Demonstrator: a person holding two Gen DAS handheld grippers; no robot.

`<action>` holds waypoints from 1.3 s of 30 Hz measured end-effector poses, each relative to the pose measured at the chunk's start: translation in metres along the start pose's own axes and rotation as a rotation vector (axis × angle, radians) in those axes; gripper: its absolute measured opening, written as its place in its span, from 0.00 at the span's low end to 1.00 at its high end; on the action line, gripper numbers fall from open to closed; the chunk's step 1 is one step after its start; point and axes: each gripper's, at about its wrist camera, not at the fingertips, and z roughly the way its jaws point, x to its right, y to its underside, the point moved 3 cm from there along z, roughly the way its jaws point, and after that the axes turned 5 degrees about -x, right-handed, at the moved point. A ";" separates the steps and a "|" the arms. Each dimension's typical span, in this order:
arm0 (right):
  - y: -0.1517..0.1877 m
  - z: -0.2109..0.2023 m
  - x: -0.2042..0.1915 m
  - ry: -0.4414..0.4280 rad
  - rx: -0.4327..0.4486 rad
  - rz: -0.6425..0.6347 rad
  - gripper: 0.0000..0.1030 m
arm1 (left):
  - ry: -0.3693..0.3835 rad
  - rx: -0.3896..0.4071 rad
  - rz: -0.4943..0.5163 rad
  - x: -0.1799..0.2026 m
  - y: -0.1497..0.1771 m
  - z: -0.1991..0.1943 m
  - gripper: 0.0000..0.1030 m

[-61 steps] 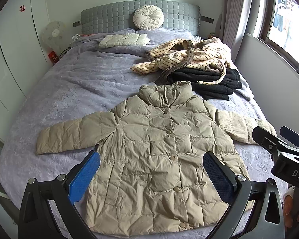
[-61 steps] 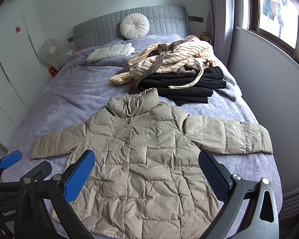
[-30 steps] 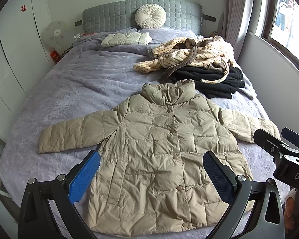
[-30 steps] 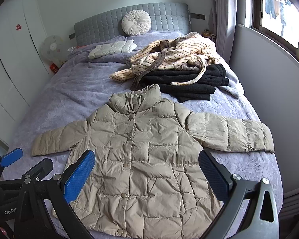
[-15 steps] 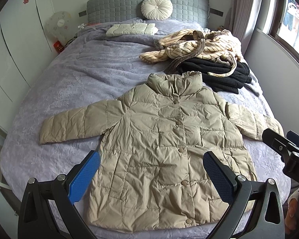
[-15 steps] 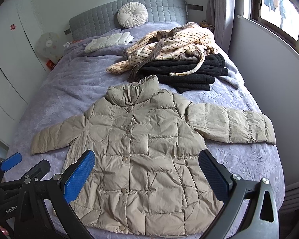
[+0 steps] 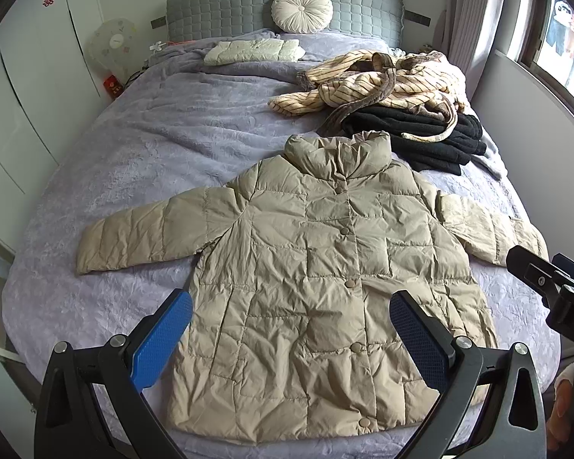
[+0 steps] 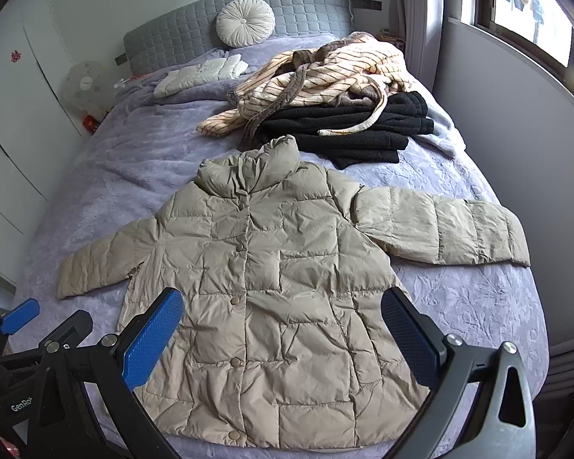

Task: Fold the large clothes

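A beige quilted puffer coat (image 7: 317,267) (image 8: 271,279) lies flat on the lilac bed (image 7: 164,145), buttoned, collar toward the headboard, both sleeves spread out sideways. My left gripper (image 7: 291,329) hovers open above the coat's lower half, nothing between its blue pads. My right gripper (image 8: 283,325) is also open over the hem area, holding nothing. The right gripper's body (image 7: 555,290) shows at the right edge of the left wrist view. The left gripper's body (image 8: 30,329) shows at the lower left of the right wrist view.
A striped cream robe (image 7: 382,80) lies on folded black garments (image 7: 421,134) at the bed's far right. A folded white jacket (image 7: 256,50) and a round cushion (image 7: 301,9) sit near the grey headboard. Wardrobe doors left, a fan (image 7: 113,42) by them, a grey wall and window right.
Both grippers have risen and tilted down a little, so the whole coat, hem included, now sits fuller in view. The coat itself has not moved and both grippers stay open.
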 end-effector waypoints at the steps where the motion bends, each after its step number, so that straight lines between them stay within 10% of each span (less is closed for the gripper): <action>1: -0.001 0.000 0.001 -0.008 -0.004 -0.002 1.00 | 0.001 -0.001 0.000 0.000 -0.001 0.000 1.00; 25: 0.001 0.020 -0.007 -0.034 -0.094 0.016 1.00 | 0.027 -0.021 -0.024 -0.010 0.014 0.014 1.00; 39: 0.022 0.115 -0.096 -0.135 -0.249 -0.107 1.00 | 0.065 -0.126 -0.247 -0.148 0.028 0.130 1.00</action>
